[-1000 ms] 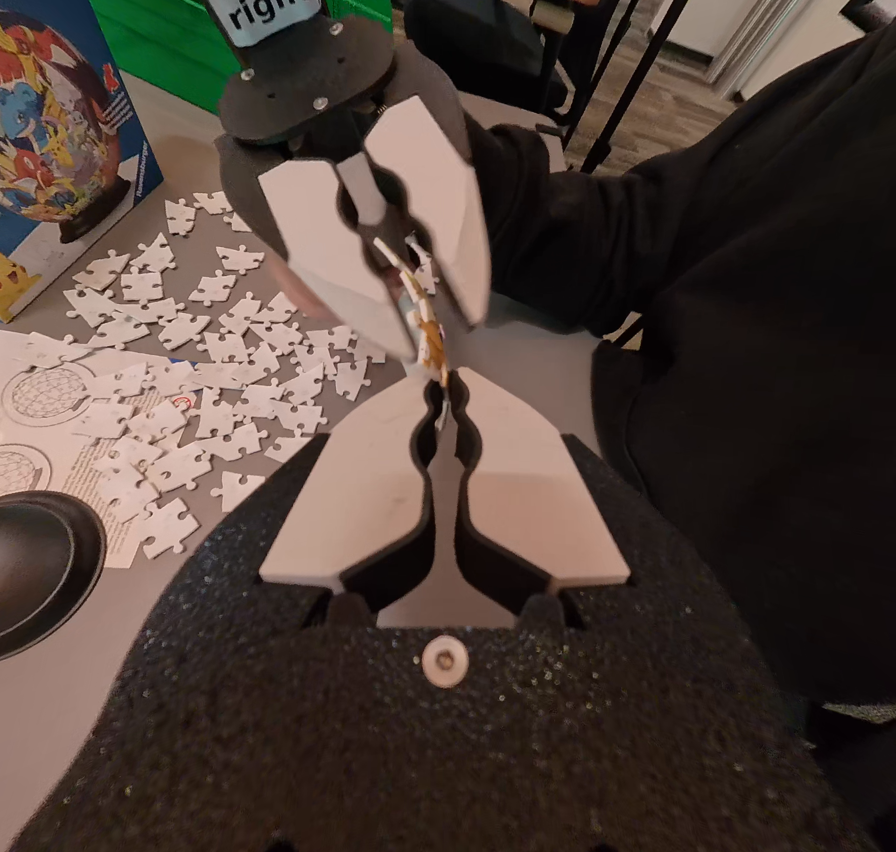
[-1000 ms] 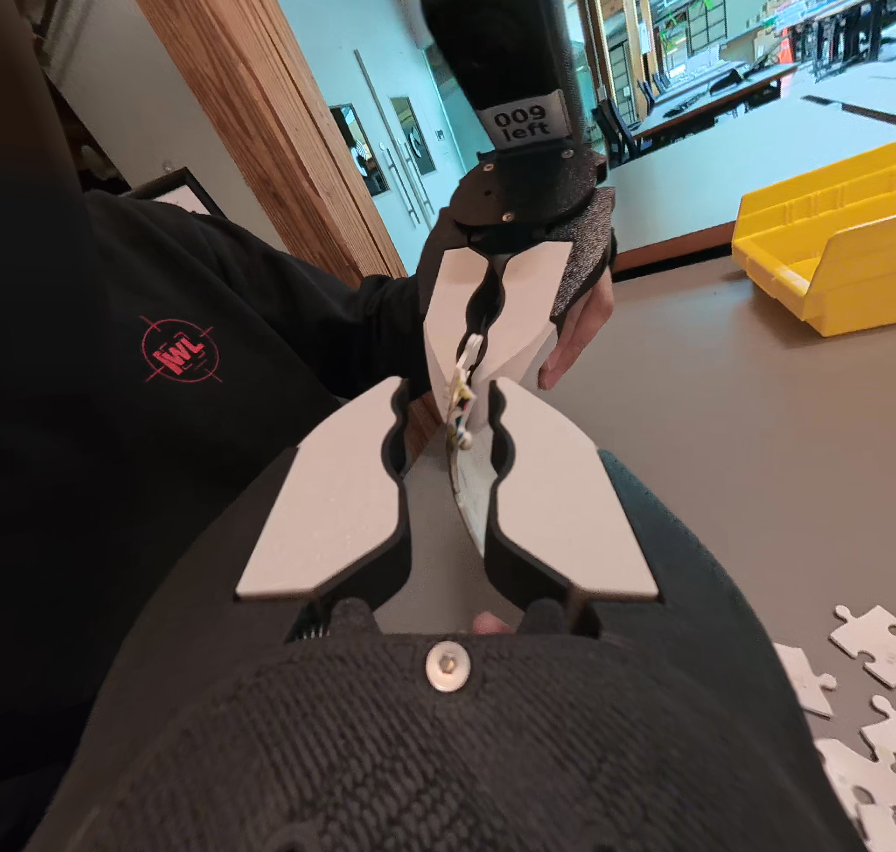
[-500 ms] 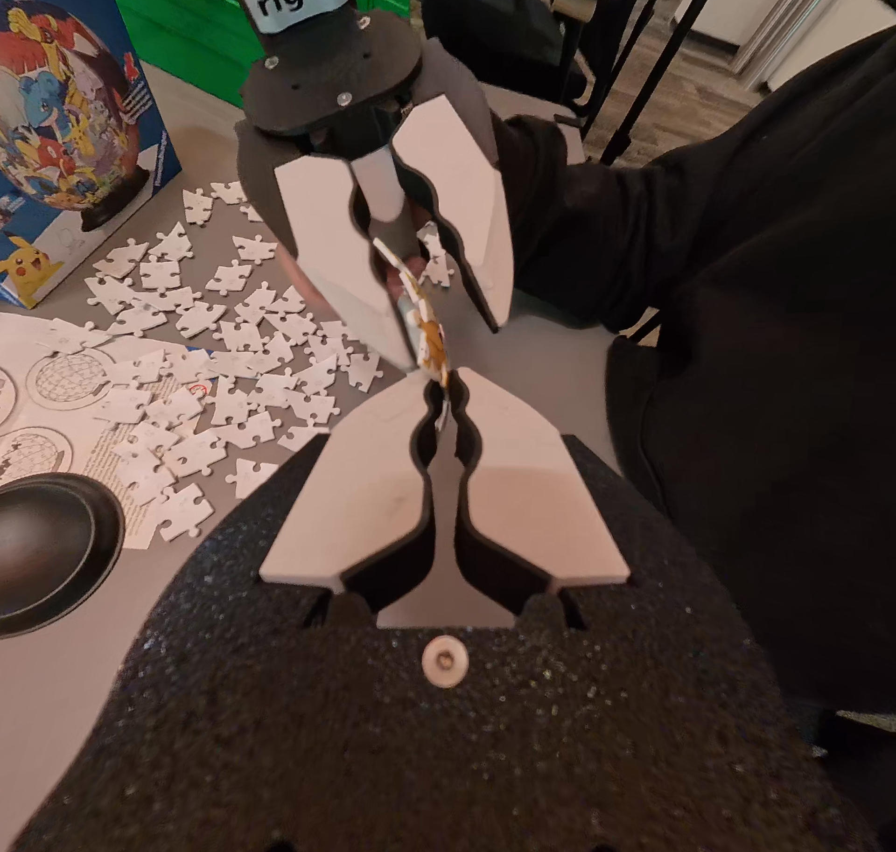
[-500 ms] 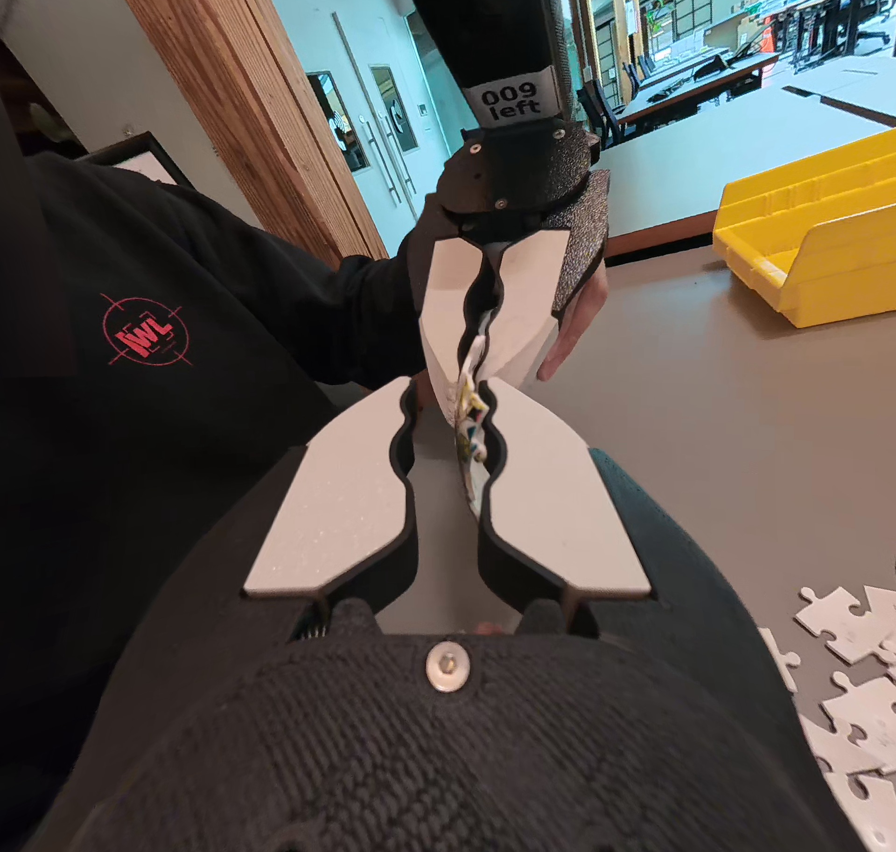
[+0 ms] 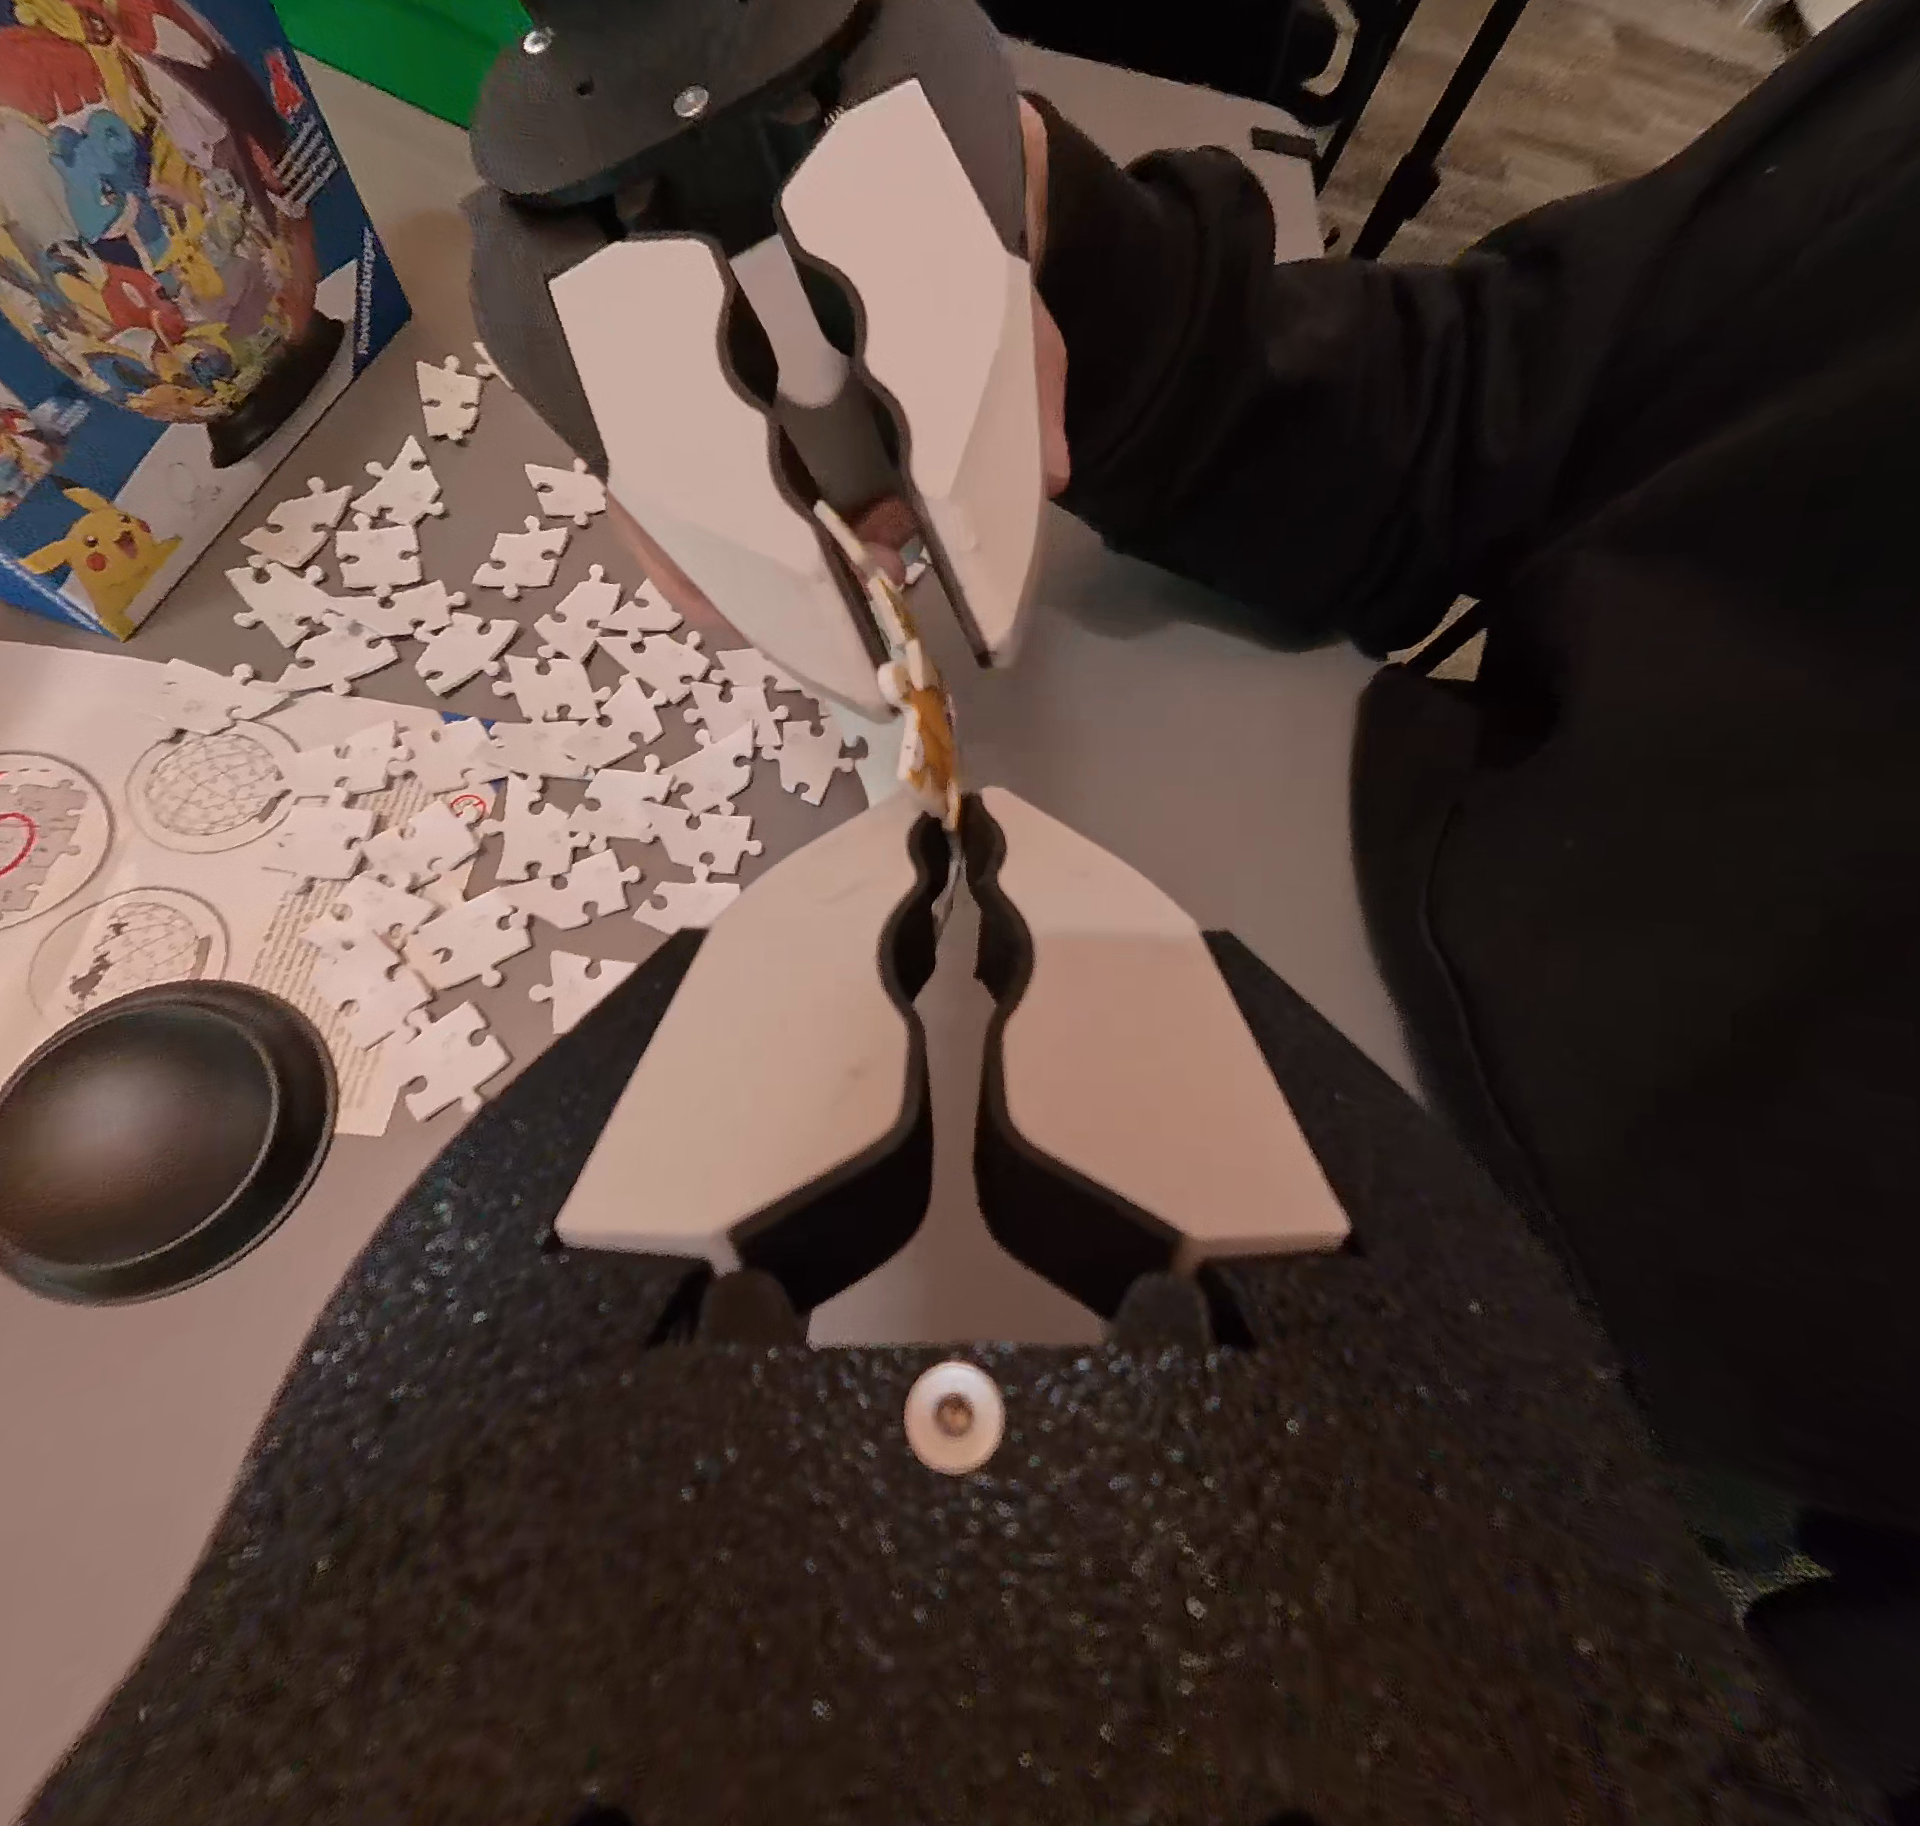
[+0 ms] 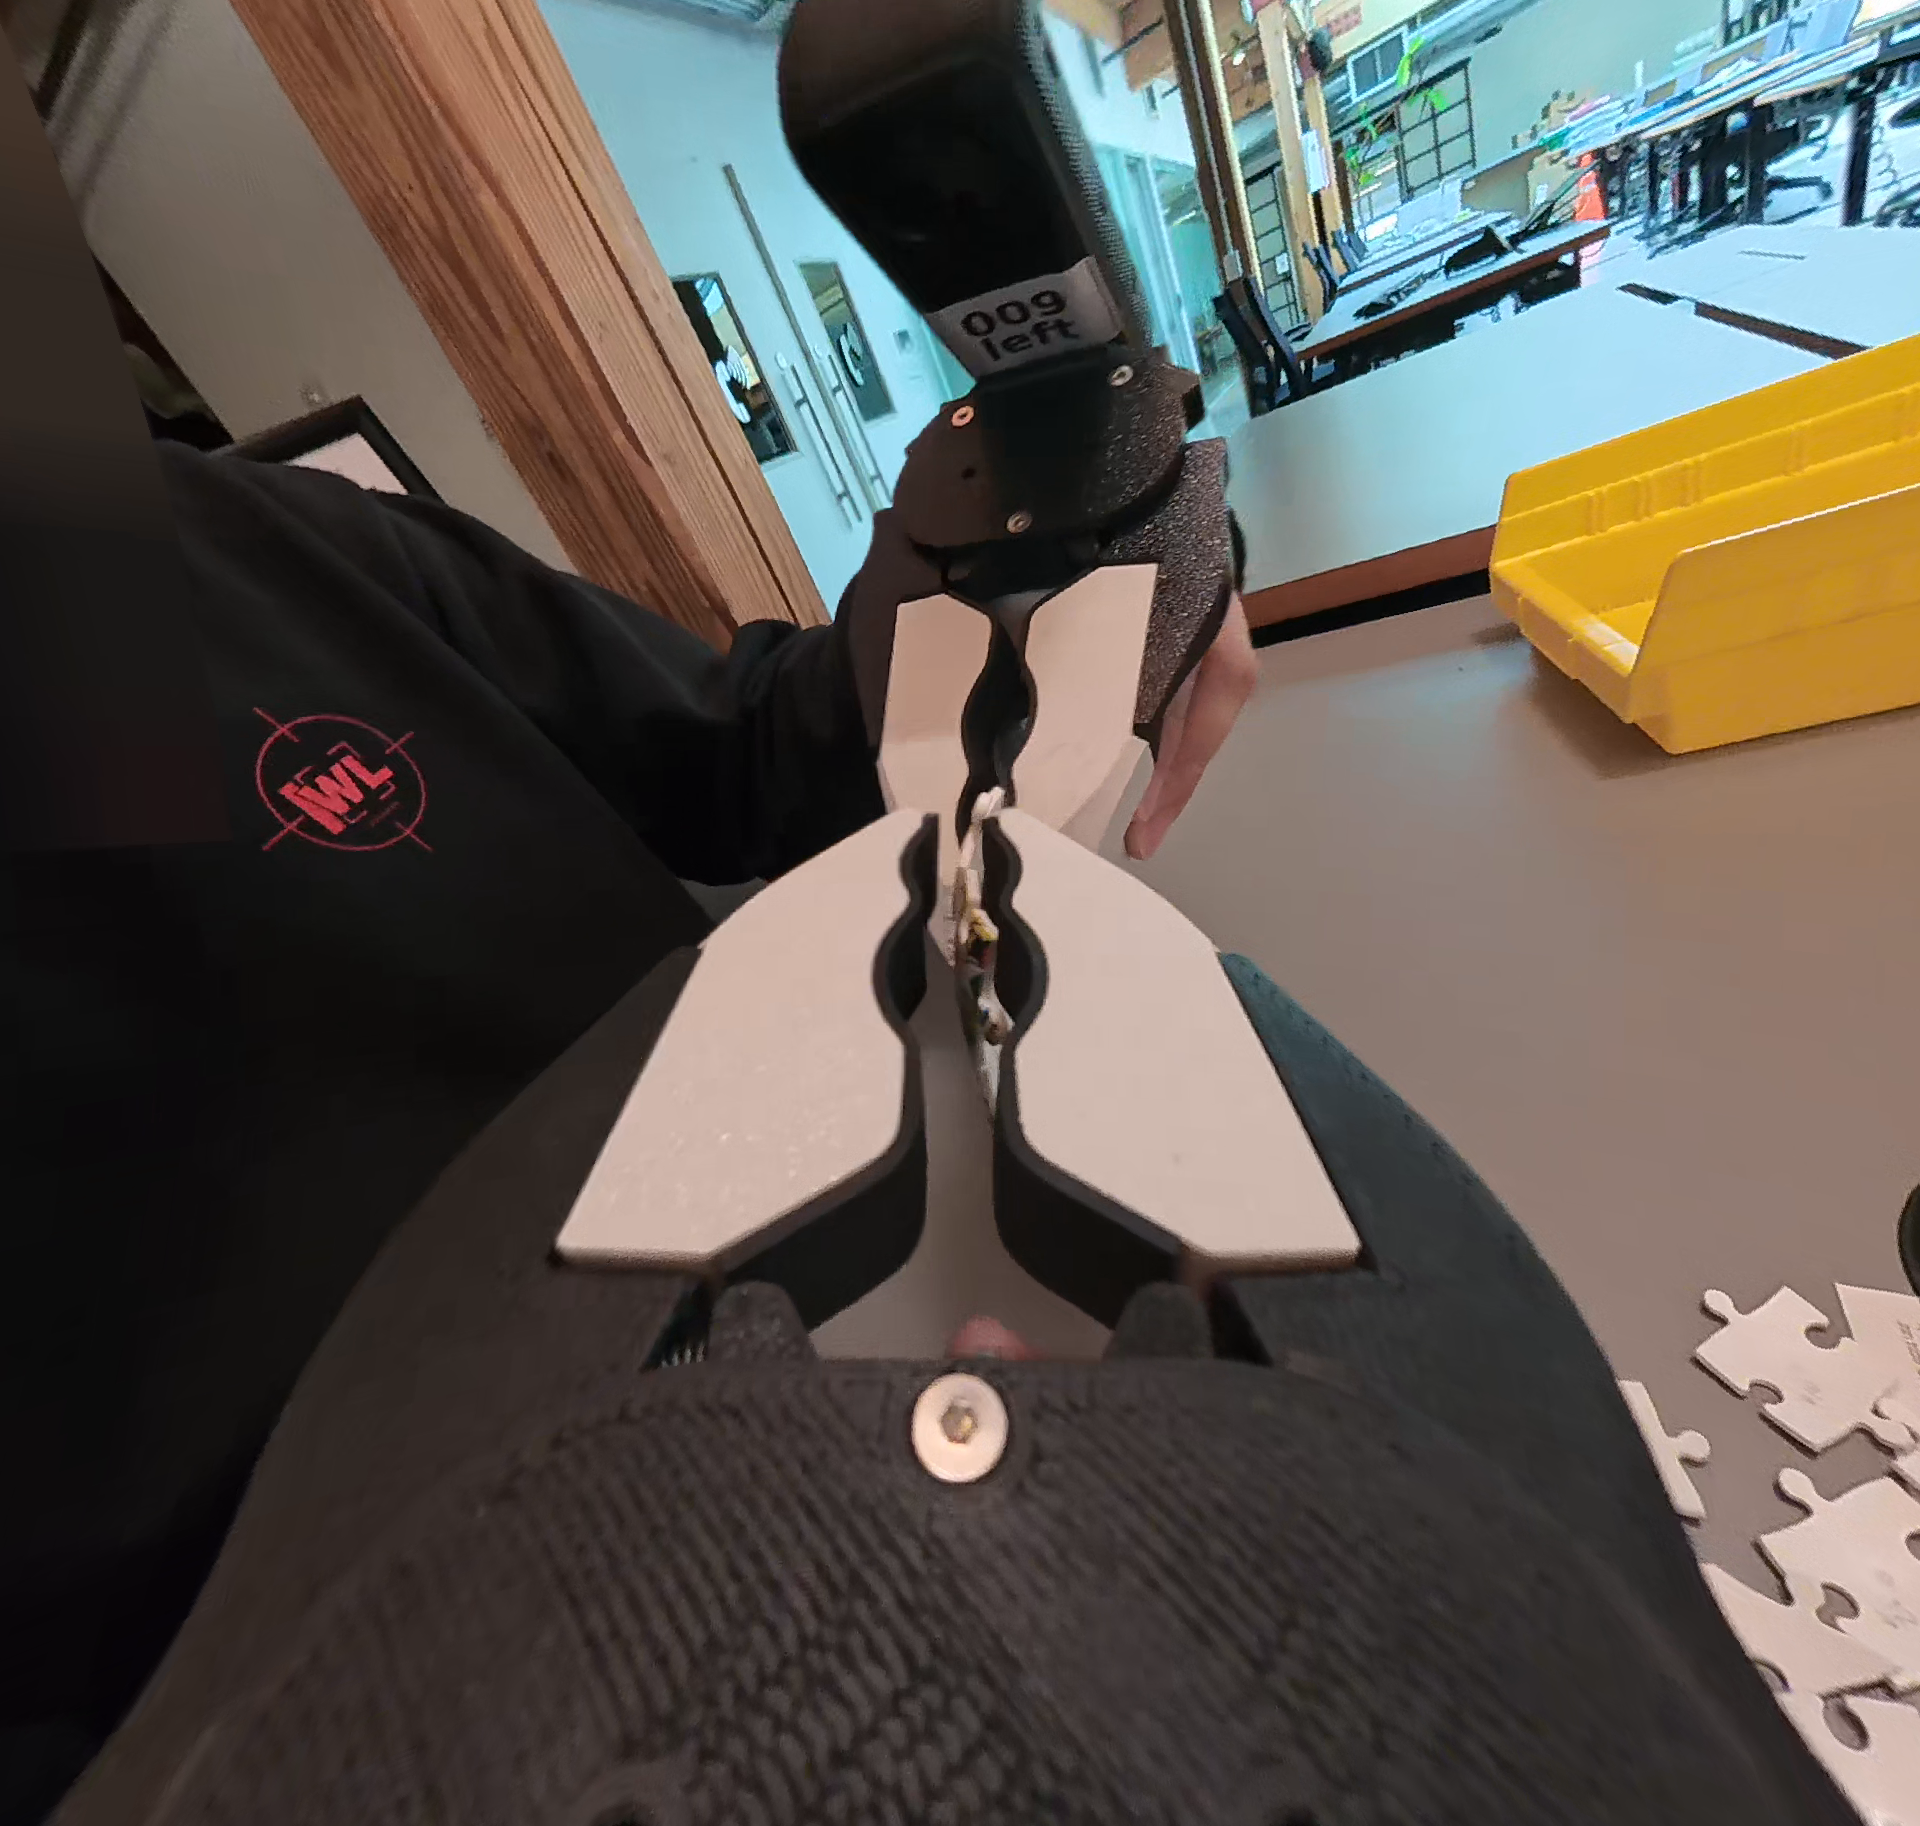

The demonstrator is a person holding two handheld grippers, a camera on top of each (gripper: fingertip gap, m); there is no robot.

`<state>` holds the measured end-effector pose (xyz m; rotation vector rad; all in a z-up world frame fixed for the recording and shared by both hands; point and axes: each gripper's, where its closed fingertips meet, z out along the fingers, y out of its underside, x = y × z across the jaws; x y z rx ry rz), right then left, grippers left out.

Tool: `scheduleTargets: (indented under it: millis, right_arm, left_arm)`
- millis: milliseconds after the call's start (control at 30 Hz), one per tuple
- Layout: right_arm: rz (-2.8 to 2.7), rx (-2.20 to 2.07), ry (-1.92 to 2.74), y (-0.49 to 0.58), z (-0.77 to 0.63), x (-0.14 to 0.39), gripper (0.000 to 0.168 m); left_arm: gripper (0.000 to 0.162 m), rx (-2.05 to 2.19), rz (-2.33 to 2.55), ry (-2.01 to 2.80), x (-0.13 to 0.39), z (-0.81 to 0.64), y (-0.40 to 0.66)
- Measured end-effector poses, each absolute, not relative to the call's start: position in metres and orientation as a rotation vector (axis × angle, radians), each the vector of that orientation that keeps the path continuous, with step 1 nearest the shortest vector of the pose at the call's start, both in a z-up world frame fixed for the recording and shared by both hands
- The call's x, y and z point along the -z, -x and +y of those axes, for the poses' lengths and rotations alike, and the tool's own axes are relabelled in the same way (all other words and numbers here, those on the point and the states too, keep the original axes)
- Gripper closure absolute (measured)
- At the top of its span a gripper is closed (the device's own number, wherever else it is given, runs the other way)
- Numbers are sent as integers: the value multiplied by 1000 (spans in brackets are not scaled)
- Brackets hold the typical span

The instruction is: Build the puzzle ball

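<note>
My left gripper (image 5: 951, 815) is shut on a small curved run of joined puzzle pieces (image 5: 928, 737) with yellow-orange print, held edge-on above the table. My right gripper (image 5: 930, 680) faces it tip to tip from above, with its jaws closed on the far end of the same pieces. In the right wrist view, my right gripper (image 6: 961, 826) pinches the joined pieces (image 6: 971, 945) between its fingers, and the left gripper (image 6: 992, 789) meets it just beyond. Many loose white pieces (image 5: 540, 737) lie face down on the grey table (image 5: 1143, 737).
The blue puzzle box (image 5: 156, 270), an instruction sheet (image 5: 83, 841) and a black round stand (image 5: 145, 1132) sit at the left. A green bin (image 5: 364, 0) is behind the box. A yellow bin (image 6: 1714, 571) stands at the right. The person's black sleeve (image 5: 1455, 426) and torso are close by. The grippers are tip to tip, or close to it.
The right gripper's jaws have closed from open onto the joined pieces. Both grippers have shifted slightly, and they still meet tip to tip.
</note>
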<state>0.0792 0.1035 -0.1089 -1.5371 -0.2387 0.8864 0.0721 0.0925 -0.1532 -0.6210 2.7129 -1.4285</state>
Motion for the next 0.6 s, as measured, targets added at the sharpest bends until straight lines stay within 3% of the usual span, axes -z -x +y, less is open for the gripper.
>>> scheduleTargets:
  millis: [133, 267, 400, 600]
  right_arm:
    - [-227, -862, 1543, -82, 104, 109, 165]
    - [-232, -806, 1599, -82, 105, 116, 141]
    - [-220, -837, 1620, -81, 105, 119, 157]
    - [-231, -874, 1628, -78, 104, 121, 163]
  left_arm:
    - [160, 1406, 2715, 619, 152, 92, -73]
    - [160, 1370, 2726, 634, 155, 94, -74]
    - [160, 1376, 2729, 630, 155, 93, -74]
    - [160, 1386, 2741, 608, 157, 94, -73]
